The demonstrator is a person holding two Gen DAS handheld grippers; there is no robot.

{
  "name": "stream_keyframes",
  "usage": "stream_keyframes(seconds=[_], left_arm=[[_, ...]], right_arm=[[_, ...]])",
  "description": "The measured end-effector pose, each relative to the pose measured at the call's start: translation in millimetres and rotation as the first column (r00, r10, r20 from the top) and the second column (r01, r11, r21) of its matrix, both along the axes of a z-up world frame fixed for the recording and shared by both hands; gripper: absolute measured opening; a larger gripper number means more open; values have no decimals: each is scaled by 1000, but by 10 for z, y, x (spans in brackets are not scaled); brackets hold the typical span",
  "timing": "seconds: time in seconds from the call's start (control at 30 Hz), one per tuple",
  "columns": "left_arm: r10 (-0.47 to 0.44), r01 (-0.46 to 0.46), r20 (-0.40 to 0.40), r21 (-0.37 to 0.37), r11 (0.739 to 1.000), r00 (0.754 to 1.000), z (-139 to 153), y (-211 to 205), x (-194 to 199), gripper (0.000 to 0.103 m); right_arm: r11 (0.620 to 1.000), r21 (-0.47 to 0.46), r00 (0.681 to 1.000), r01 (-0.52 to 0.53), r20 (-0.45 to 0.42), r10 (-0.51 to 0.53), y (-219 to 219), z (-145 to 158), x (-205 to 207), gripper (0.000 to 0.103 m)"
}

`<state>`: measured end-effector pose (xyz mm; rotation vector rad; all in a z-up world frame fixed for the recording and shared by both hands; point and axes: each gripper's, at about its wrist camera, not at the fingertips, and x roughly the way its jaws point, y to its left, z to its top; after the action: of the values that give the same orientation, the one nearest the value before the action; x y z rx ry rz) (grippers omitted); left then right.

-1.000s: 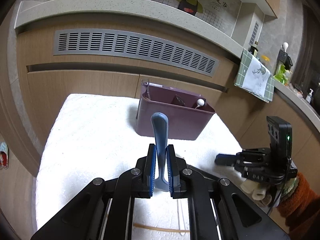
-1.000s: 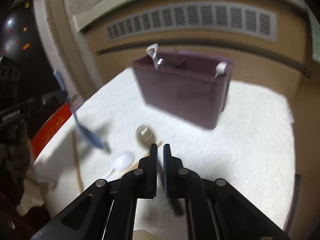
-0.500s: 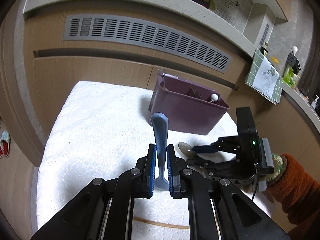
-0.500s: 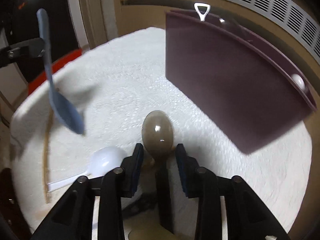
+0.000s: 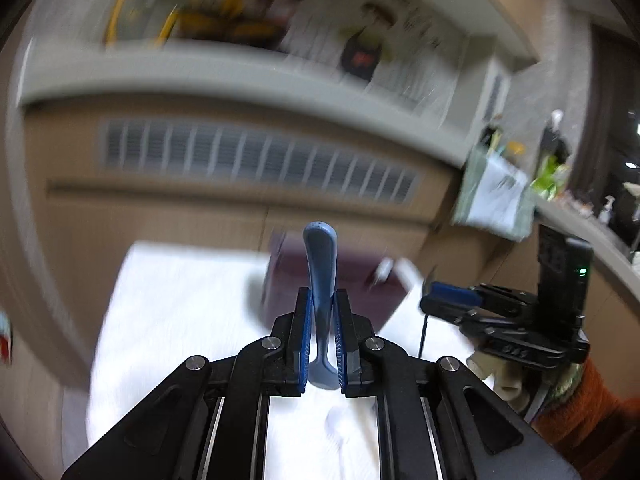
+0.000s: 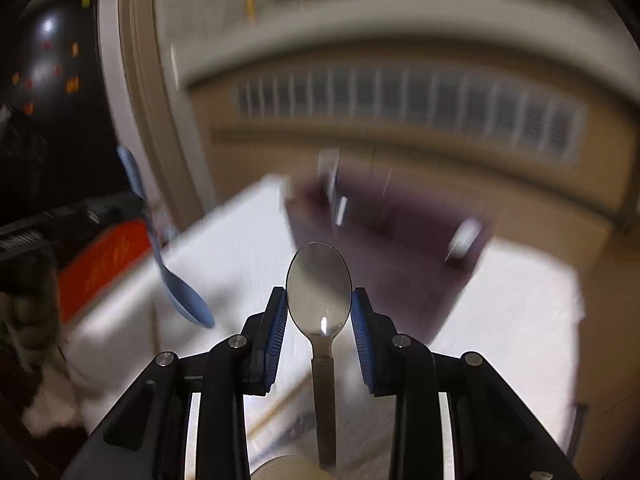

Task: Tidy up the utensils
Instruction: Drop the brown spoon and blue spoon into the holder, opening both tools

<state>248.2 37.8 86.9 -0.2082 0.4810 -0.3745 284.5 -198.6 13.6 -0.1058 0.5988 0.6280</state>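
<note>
My left tongs [image 5: 321, 332] are clenched on the blue spoon [image 5: 320, 280], its handle standing up in front of the purple bin [image 5: 360, 280]. My right tongs [image 6: 319, 320] are closing, their pads against the bowl of the metal spoon [image 6: 319, 288], which they grasp above the white desk [image 6: 520, 312], nearer than the bin. The surroundings are blurred.

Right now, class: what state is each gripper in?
Left gripper: shut on the blue spoon.
Right gripper: jaws closing, pads against the metal spoon bowl.
</note>
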Motion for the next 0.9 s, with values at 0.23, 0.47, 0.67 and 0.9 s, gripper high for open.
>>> stream_keyframes(seconds=[0.23, 0.47, 0.67, 0.9], left_arm=[[-7, 4, 150, 18, 1000, 989, 679, -172, 533, 11], [-1, -1, 43, 40, 999, 999, 255, -297, 1246, 11], [-43, 44, -92, 6, 999, 995, -281, -374, 1643, 12], [-58, 55, -118, -27, 998, 991, -423, -335, 1575, 33]], right_arm=[[965, 222, 933, 142, 295, -205, -247, 1282, 105, 30], [961, 212, 933, 181, 273, -236, -146, 1033, 657, 30], [964, 130, 954, 231, 166, -251, -20, 405, 1046, 31], [971, 127, 979, 205, -2, -206, -176, 83, 1123, 32]])
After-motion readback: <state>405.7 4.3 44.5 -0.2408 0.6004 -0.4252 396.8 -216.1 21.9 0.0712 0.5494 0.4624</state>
